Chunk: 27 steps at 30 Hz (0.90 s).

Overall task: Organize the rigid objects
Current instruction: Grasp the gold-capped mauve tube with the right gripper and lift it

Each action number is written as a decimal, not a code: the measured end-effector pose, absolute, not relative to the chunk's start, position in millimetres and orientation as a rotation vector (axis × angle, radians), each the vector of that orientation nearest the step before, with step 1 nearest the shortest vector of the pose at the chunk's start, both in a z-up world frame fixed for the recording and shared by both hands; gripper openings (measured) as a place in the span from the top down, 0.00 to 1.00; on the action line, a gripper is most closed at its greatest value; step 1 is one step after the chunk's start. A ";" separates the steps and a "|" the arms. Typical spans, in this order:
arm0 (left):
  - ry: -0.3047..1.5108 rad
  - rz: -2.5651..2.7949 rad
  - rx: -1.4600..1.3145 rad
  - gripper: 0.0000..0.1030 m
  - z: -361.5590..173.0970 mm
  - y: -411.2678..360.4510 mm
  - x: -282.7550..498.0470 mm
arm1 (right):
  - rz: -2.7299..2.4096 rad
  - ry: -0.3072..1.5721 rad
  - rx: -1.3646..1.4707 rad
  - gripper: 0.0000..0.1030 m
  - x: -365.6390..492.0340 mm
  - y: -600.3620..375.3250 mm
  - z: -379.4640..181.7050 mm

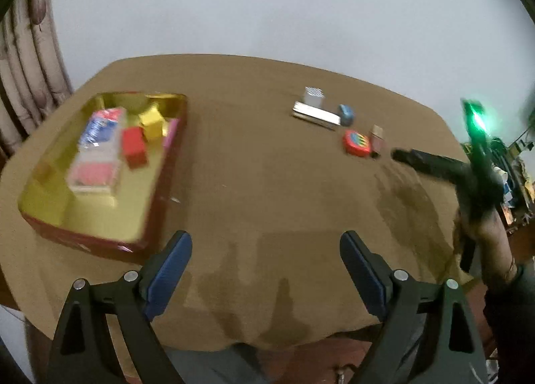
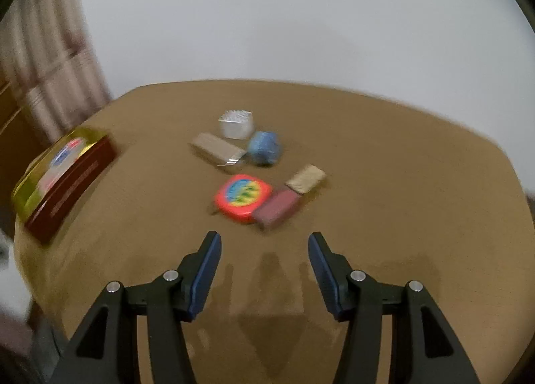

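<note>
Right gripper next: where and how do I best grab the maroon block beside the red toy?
Probably pinch the maroon block across its two long sides, near mid-length, descending from above. It lies flat, the red toy crowds its left, and the tan block touches its far end. The right gripper is open, empty.

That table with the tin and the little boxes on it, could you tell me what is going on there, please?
A person is tidying small rigid things into a red and gold tin with a handheld gripper in each hand. Several boxes already lie in the tin, among them a red box and a yellow box. The left gripper is open and empty near the tin. The right gripper, also open and empty, points at the loose pile, where the round red toy and a maroon block lie nearest.
</note>
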<state>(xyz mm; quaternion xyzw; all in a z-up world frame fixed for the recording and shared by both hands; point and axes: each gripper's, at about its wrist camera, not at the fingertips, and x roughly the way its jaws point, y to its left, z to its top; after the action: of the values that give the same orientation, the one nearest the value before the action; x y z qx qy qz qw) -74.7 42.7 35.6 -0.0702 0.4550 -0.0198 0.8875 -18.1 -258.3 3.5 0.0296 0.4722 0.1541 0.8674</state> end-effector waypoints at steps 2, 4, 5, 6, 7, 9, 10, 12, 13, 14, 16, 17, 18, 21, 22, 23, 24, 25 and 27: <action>0.965 -0.067 -0.145 0.15 27.1 34.3 -74.6 | 0.289 1.017 0.167 0.46 -4.8 -270.0 1.4; 0.963 -0.067 -0.121 0.15 21.4 29.3 -75.9 | 0.264 1.033 0.199 0.46 7.8 -271.4 1.0; 0.958 -0.058 -0.103 0.15 20.4 28.4 -75.7 | 0.263 1.036 0.218 0.46 12.6 -270.7 0.9; 0.956 -0.056 -0.095 0.15 20.1 29.2 -76.0 | 0.248 1.043 0.229 0.46 17.2 -269.7 0.5; 0.958 -0.063 -0.090 0.15 19.4 28.3 -75.7 | 0.205 1.058 0.236 0.46 25.4 -267.7 -1.7; 0.960 -0.072 -0.090 0.15 17.8 29.8 -74.4 | 0.186 1.071 0.275 0.46 36.4 -264.7 -5.4; 0.962 -0.074 -0.089 0.15 16.8 29.5 -74.3 | 0.153 1.088 0.282 0.47 44.3 -260.9 -8.6; 0.974 -0.084 -0.087 0.15 13.9 27.9 -74.0 | 0.115 1.114 0.297 0.56 53.4 -256.6 -14.2; 0.979 -0.086 -0.086 0.15 12.0 27.2 -74.0 | 0.095 1.141 0.322 0.58 59.3 -254.4 -19.7; 0.981 -0.086 -0.087 0.15 10.8 26.7 -74.5 | 0.080 1.157 0.324 0.61 62.6 -252.1 -22.9; 0.987 -0.092 -0.094 0.15 8.3 27.0 -75.5 | 0.039 1.180 0.324 0.62 67.2 -248.8 -29.9; 0.988 -0.094 -0.100 0.15 7.4 27.7 -75.3 | 0.034 1.190 0.335 0.62 68.1 -248.8 -32.5; 0.988 -0.094 -0.105 0.15 7.3 28.3 -75.3 | 0.027 1.193 0.338 0.62 69.1 -248.0 -33.4; 0.995 -0.091 -0.131 0.15 7.1 34.2 -76.4 | -0.007 1.203 0.310 0.69 71.1 -245.3 -33.4; 1.002 -0.087 -0.141 0.15 6.0 36.8 -75.9 | -0.024 1.208 0.286 0.72 72.5 -242.7 -33.8; 1.004 -0.081 -0.154 0.15 5.3 39.3 -75.7 | -0.027 1.211 0.275 0.76 72.7 -241.7 -34.3; 1.004 -0.077 -0.166 0.15 5.3 41.6 -76.4 | -0.026 1.212 0.266 0.80 72.4 -241.6 -34.6; 1.004 -0.076 -0.179 0.15 5.8 43.9 -76.7 | -0.014 1.213 0.269 0.81 71.9 -242.5 -35.1; 1.003 -0.069 -0.193 0.15 8.3 47.2 -78.2 | 0.001 1.213 0.278 0.81 68.7 -248.6 -33.2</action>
<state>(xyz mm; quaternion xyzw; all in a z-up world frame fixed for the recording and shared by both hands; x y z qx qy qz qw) -78.2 47.2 8.3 -0.0922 0.4801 -0.0332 0.8718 68.7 -248.6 -33.2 0.1303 0.5682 0.0003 0.8125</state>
